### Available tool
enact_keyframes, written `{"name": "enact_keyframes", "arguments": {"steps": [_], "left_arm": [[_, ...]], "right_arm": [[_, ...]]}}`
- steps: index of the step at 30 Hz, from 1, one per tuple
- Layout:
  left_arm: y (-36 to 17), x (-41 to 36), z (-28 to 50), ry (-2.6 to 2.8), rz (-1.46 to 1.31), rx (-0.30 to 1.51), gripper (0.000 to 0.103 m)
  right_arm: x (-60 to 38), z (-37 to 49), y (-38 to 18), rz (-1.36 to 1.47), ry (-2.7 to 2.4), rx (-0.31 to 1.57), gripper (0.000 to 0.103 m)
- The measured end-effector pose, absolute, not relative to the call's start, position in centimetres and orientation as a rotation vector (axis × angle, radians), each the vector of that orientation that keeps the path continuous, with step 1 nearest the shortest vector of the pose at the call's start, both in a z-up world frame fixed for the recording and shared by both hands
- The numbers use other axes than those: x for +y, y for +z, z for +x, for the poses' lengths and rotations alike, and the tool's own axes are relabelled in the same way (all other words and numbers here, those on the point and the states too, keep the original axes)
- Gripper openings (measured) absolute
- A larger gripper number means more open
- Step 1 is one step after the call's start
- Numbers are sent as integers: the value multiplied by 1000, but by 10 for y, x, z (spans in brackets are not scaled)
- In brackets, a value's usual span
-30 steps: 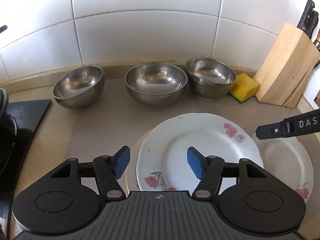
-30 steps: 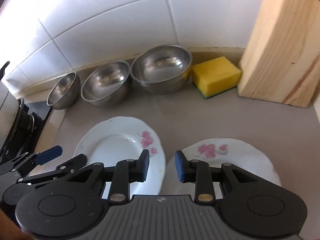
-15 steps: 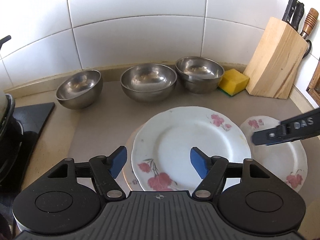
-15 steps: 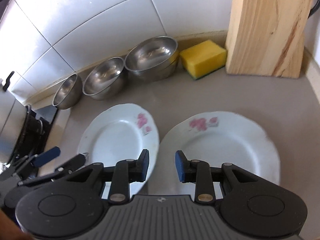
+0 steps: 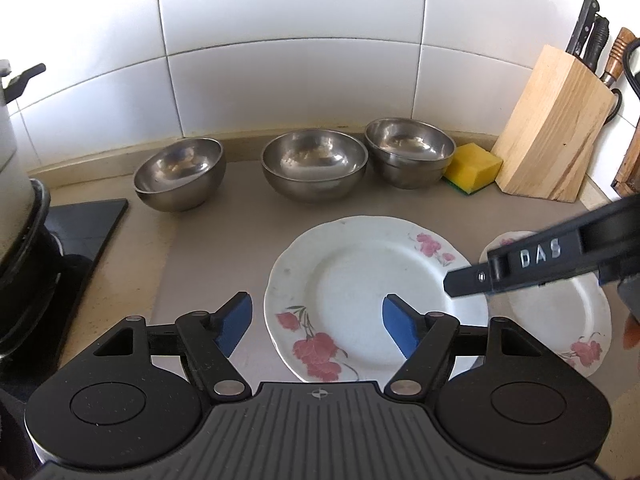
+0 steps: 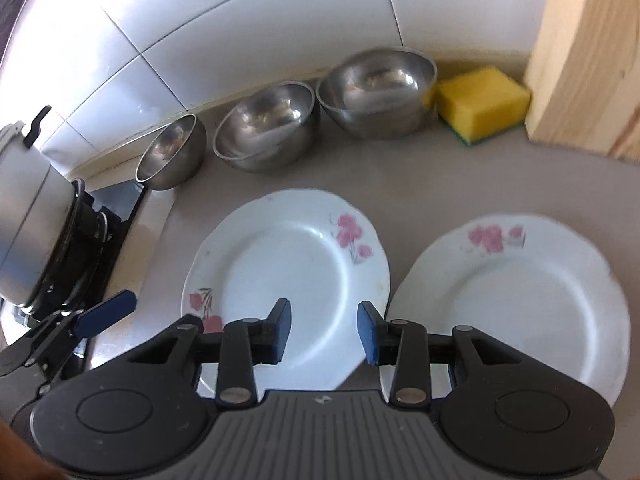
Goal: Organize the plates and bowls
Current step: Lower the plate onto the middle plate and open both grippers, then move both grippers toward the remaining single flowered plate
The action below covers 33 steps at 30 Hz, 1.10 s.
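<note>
Both your hand-held grippers drew back, jaws just widened, nothing between: left hand-held gripper (image 5: 316, 322) spread, right hand-held gripper (image 6: 323, 330) slightly parted. Plates (image 6: 288, 264) side by side; bowls (image 5: 314, 164) line tabletop (image 5: 224, 216) back edge.

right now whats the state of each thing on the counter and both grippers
left gripper: open, holding nothing, jaws just been opening
right gripper: open, holding nothing, jaws just been opening
left plate: flat on the counter, empty
right plate: flat, empty, beside the left plate
three steel bowls: upright, separate, not stacked
sponge: lying between a bowl and the knife block
</note>
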<state>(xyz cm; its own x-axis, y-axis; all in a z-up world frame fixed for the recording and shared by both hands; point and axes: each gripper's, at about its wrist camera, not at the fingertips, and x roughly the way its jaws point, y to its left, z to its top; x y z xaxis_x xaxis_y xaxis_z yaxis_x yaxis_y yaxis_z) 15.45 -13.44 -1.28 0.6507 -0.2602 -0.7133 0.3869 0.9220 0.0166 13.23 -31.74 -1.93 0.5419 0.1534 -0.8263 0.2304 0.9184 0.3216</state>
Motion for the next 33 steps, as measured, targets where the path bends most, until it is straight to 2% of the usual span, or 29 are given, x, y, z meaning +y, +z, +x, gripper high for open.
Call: {"name": "enact_keyframes", "arguments": {"steps": [11,15,19,22,30,33], "left_arm": [[-13,-153,136,-480,208,778,76],[-17,-159,126,-532,204,798,78],[-22,-167,112,-543,186,844,80],[-24,-173,104,-513,170,853,86],[-37,-214,80,-391,107,915,87],[-38,-230,72,-373,99,926,88]], "right_arm": [[-368,91,-1,459,-207,955,21],[-386,70,-1,472,-293,952,25],[-402,53,-3,425,-338,963,36],[-417,51,-7,396,-329,983,38],[-446,51,-20,290,-226,1038,46],[-457,52,-23,283,-203,1047,47]]}}
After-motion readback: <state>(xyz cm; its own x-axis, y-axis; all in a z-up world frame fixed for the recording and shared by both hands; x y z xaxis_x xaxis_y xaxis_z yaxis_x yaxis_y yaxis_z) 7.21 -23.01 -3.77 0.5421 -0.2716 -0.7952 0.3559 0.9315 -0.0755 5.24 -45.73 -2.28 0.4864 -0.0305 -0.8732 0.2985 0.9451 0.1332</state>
